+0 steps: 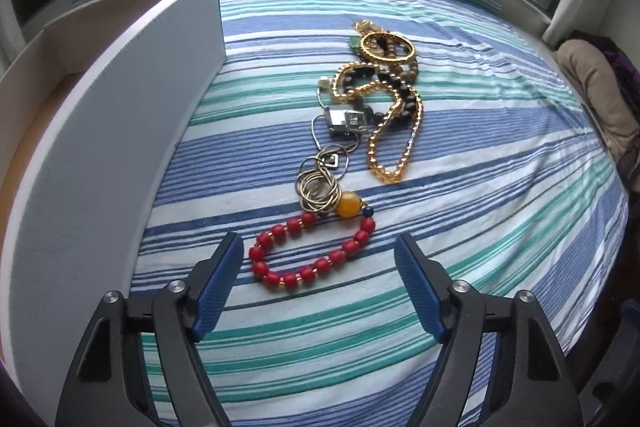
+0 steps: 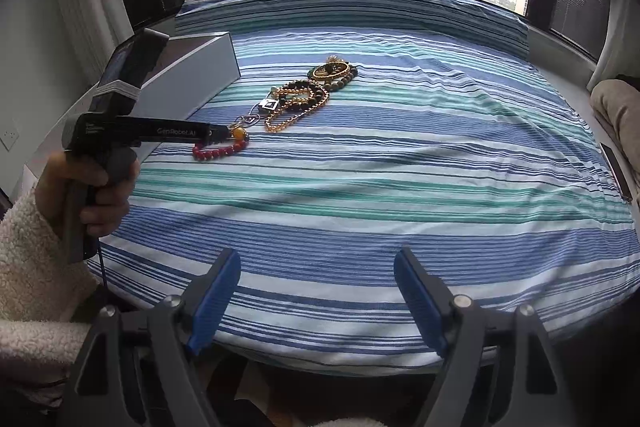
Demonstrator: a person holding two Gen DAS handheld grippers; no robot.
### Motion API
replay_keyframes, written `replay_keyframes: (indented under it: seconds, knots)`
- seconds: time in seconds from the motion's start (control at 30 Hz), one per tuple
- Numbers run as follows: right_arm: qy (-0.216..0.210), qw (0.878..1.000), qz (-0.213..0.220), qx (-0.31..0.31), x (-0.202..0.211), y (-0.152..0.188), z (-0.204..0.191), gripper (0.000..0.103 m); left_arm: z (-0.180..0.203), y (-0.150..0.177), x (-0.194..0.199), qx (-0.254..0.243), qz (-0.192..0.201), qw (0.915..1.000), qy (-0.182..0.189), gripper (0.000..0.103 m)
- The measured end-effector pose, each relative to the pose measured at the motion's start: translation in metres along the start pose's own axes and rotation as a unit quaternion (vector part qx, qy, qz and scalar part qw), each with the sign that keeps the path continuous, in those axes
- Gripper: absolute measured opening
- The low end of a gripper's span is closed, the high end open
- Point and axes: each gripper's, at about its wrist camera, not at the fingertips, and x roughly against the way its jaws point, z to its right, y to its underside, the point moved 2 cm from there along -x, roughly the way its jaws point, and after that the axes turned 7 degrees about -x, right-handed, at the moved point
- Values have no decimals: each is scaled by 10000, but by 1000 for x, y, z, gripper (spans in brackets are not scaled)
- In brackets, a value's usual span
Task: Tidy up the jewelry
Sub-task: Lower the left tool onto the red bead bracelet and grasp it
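A red bead bracelet (image 1: 312,255) with a yellow bead (image 1: 349,204) lies on the striped bedspread (image 1: 480,187), just ahead of my open left gripper (image 1: 319,253). Behind it lie a coiled silver chain (image 1: 318,187), a silver clasp piece (image 1: 347,121), a gold bead necklace (image 1: 394,131), dark beads and a gold bangle (image 1: 387,45). In the right wrist view the left gripper (image 2: 216,135) hovers by the red bracelet (image 2: 220,149). My right gripper (image 2: 317,267) is open and empty over the bed's near edge, far from the jewelry pile (image 2: 304,97).
A white open box (image 1: 120,107) stands to the left of the jewelry; it also shows in the right wrist view (image 2: 192,75). A beige cushion (image 1: 596,87) lies at the right. A window is behind the bed.
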Motion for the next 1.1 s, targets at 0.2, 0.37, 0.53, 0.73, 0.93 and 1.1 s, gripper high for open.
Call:
replay_keyframes:
  seconds: [0.2,0.37,0.53,0.73,0.93,1.1]
  knots:
    - [-24,10000,-42,-85,-5,-1,5,81,24,4,-12,-388,28,9992,21,63]
    - [-2,9999,-95,-124,-9,0,7,81,25,13,-18,-549,-25,9977,401,63]
    - [39,9997,-70,-227,-8,0,14,81,24,47,4,-1164,-407,9913,455,62]
    - [39,9996,-82,-261,-13,-1,16,81,9,55,31,-630,-335,9953,662,65]
    - [-26,9999,-17,-155,-6,-1,9,81,29,42,9,-764,-397,9958,316,59]
    - [57,9997,11,-237,-4,0,15,81,28,34,-5,-245,-358,9989,-167,44]
